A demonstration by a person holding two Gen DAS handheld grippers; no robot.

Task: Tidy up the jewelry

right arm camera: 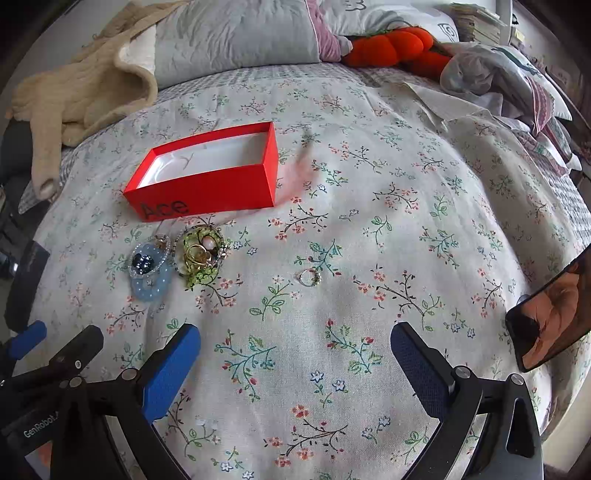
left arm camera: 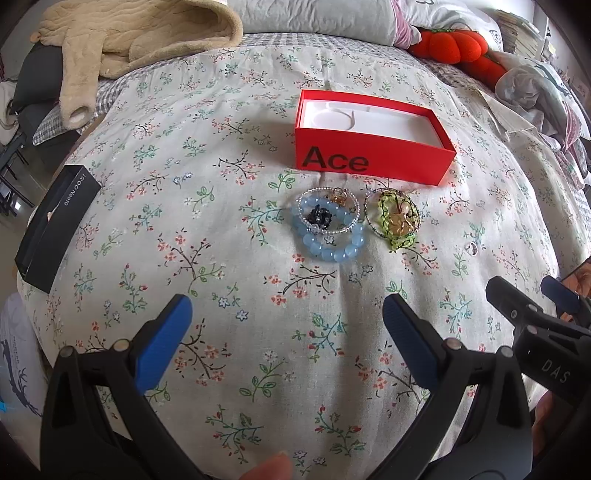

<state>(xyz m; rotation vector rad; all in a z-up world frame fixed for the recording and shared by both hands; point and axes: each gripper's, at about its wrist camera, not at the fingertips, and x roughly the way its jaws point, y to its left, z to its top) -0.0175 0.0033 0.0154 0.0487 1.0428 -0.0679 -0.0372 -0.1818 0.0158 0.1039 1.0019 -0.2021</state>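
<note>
An open red box (left arm camera: 373, 155) (right arm camera: 207, 184) marked "Ace", white inside and empty, rests on the flowered bedspread. Just in front of it lies a heap of jewelry: a blue bead bracelet (left arm camera: 334, 247) (right arm camera: 151, 286) with a clear beaded ring and a dark bead cluster, and a green bead bracelet (left arm camera: 397, 221) (right arm camera: 201, 275) with gold rings. A single small ring (left arm camera: 471, 248) (right arm camera: 308, 277) lies apart to the right. My left gripper (left arm camera: 288, 314) is open, short of the heap. My right gripper (right arm camera: 295, 341) is open too, near the lone ring.
A black phone box (left arm camera: 55, 229) lies at the left edge of the bed. A phone (right arm camera: 550, 317) lies at the right. Beige plush clothing (left arm camera: 122, 40), pillows (right arm camera: 236, 33) and an orange plush toy (right arm camera: 391, 46) crowd the far side.
</note>
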